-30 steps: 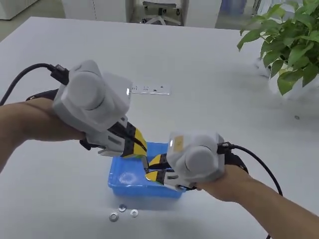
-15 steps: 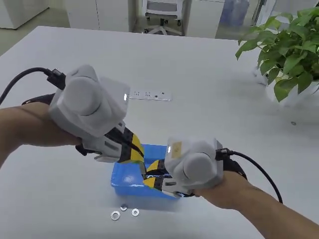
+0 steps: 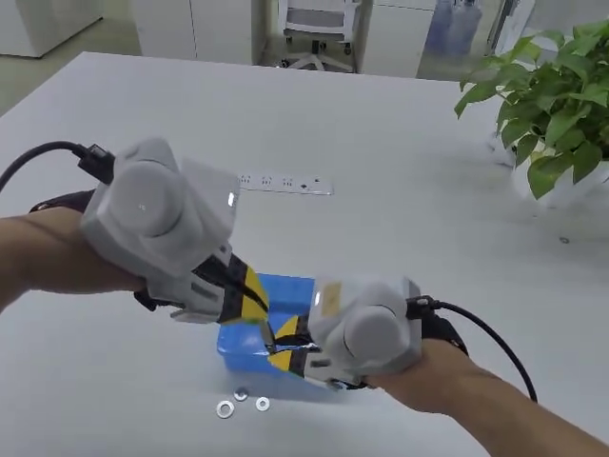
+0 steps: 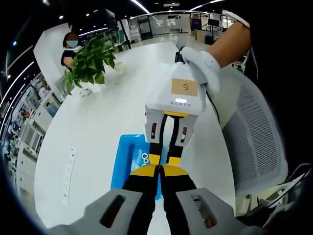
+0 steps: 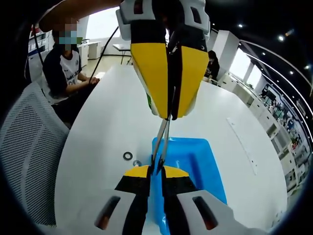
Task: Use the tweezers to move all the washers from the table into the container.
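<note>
Right gripper view: gripper [image 5: 155, 171] around tweezers [image 5: 164, 139]

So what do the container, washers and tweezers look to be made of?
Container: probably blue plastic, glossy with soft highlights.
Washers: bright silvery metal rings, judging by their shine.
Tweezers: thin grey metal blades, likely steel; the finish is too small to judge.

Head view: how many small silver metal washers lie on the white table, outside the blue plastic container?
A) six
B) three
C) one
B: three small silver metal washers lie loose on the white table, close beside the blue plastic container.
</note>
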Tool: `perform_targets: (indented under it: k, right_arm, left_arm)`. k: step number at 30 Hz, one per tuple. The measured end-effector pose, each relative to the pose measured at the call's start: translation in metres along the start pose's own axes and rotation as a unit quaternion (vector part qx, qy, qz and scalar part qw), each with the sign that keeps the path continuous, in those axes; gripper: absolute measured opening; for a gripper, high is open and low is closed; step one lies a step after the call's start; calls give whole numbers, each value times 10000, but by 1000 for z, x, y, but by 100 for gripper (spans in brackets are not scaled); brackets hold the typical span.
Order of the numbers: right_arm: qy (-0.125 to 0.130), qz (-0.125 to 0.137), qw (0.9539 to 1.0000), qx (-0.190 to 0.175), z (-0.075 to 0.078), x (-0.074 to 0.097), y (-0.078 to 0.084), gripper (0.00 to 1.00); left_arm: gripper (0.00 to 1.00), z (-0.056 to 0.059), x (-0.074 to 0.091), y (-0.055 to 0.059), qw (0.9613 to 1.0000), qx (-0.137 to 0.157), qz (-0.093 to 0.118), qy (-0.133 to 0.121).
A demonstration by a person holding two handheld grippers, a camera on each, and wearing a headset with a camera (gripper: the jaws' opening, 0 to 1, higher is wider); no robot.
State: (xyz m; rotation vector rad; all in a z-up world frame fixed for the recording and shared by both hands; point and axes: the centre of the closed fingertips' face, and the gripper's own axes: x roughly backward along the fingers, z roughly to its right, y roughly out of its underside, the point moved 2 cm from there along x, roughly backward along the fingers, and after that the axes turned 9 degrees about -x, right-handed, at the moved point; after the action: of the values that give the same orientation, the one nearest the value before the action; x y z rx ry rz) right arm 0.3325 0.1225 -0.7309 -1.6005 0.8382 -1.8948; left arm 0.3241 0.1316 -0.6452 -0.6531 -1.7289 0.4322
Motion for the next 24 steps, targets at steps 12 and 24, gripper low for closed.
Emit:
perform_targets:
  k: [12,24]
  right_arm:
    - [-193,-16,9998,-54,-17,-12,7,10]
    - [-366,-57,9992,-168,-30,-22,18,11]
  left_arm:
    - [6,16,-5,12,9998,99,-74,128]
    - [6,28,-16,19,9995,207,-106,229]
